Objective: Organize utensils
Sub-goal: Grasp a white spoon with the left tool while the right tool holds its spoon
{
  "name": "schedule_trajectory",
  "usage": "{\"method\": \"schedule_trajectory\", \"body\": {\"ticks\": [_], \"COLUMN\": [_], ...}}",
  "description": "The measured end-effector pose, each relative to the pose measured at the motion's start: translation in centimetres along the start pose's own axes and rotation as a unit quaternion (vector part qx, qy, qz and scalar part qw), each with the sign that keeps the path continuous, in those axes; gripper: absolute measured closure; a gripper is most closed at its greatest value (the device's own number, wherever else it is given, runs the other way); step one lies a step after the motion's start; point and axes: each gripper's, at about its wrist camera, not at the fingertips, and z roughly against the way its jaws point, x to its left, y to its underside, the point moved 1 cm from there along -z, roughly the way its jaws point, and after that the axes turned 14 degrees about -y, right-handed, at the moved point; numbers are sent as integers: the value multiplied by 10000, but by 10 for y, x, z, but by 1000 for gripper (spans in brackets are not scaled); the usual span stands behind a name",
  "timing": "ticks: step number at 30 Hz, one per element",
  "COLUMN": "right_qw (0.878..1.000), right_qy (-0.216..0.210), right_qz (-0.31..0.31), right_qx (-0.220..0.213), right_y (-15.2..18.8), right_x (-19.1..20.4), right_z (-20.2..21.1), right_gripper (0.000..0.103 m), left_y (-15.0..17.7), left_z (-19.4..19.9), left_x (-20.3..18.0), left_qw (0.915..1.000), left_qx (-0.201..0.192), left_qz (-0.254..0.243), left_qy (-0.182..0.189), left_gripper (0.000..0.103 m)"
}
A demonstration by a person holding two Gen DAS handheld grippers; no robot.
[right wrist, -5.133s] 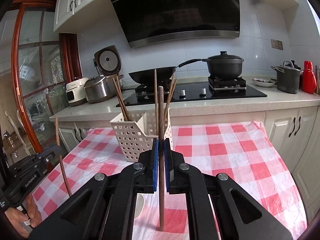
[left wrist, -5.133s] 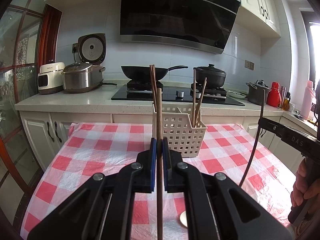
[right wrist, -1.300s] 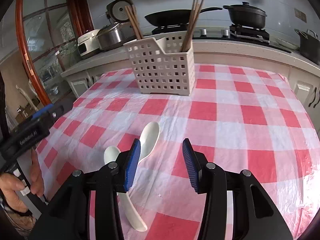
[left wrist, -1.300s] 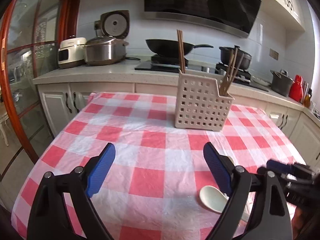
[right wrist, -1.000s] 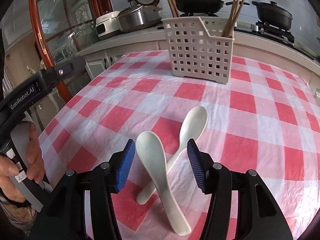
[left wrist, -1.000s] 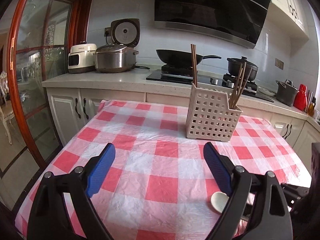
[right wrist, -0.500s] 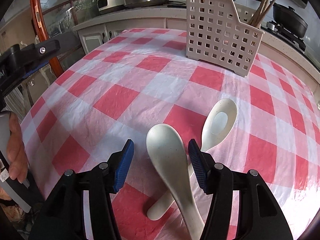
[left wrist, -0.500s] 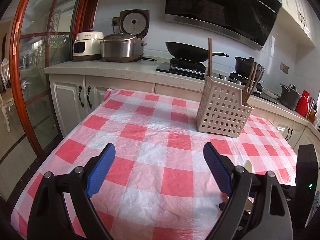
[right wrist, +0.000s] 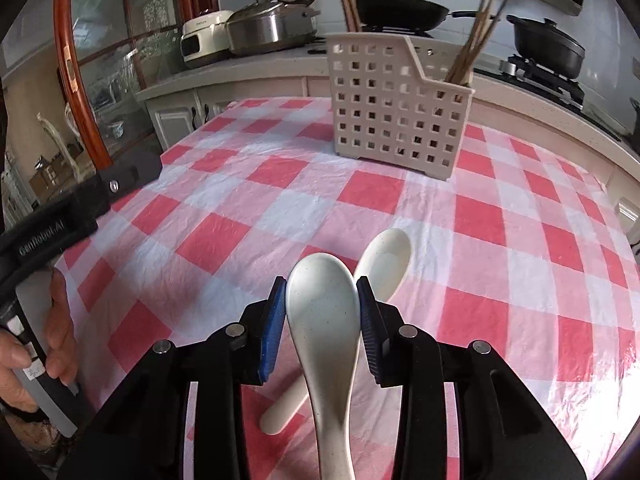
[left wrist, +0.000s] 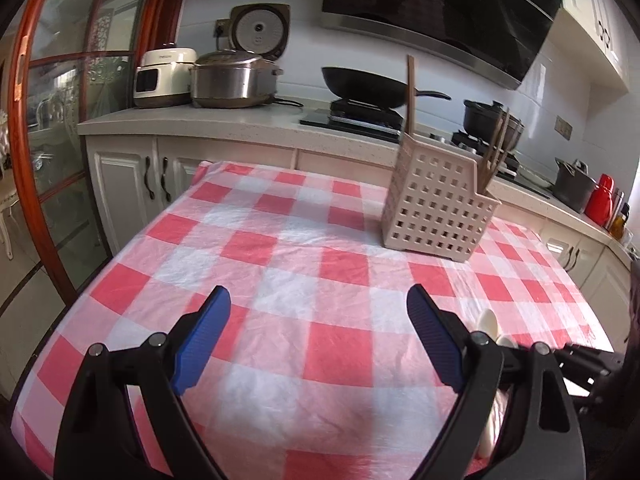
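White speckled spoon (right wrist: 322, 312) — pinched at its bowl by right claw (right wrist: 321, 306) | second spoon (right wrist: 384, 258) on bench (right wrist: 240, 208) | chopsticks (right wrist: 474, 40) already in basket (right wrist: 394, 100) | left claw (left wrist: 318, 340) spread, empty — both spoons left.

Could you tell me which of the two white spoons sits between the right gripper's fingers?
The speckled spoon, bowl between the right gripper pads. The plain spoon lies beyond, its handle crossing underneath.

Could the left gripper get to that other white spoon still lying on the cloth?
Probably yes: the left gripper is open and empty, but the right gripper on the speckled spoon crosses over the plain spoon.
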Motion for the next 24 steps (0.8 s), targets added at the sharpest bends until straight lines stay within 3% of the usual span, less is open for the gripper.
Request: {"method": "schedule_trajectory", "body": {"ticks": [8,16,19,24], "right_qw": [9949,9924,9920,9910], "right_qy": [325,344,286,257], "right_qz": [-566,-564,-606,-686], "right_qx": [-770,-1036,-1074,-1117], "right_y": [1,9,11,15], "right_x": [-54,-70,-73,-79], "right_z": [57,79,81,84], "right_gripper": [70,71,70,70], "left_y": [10,22,26,32], "left_z": [-9,-19,-29,-42], "left_x": [-68,-134,-149,-171], "left_qw": [9975,9892,9856,9802], "left_qx": [230,382,570,817], "left_qz": [-576,-1363,-1533,-1730], "left_qy": [345,387,419,515], "left_gripper": [16,17,27,35]}}
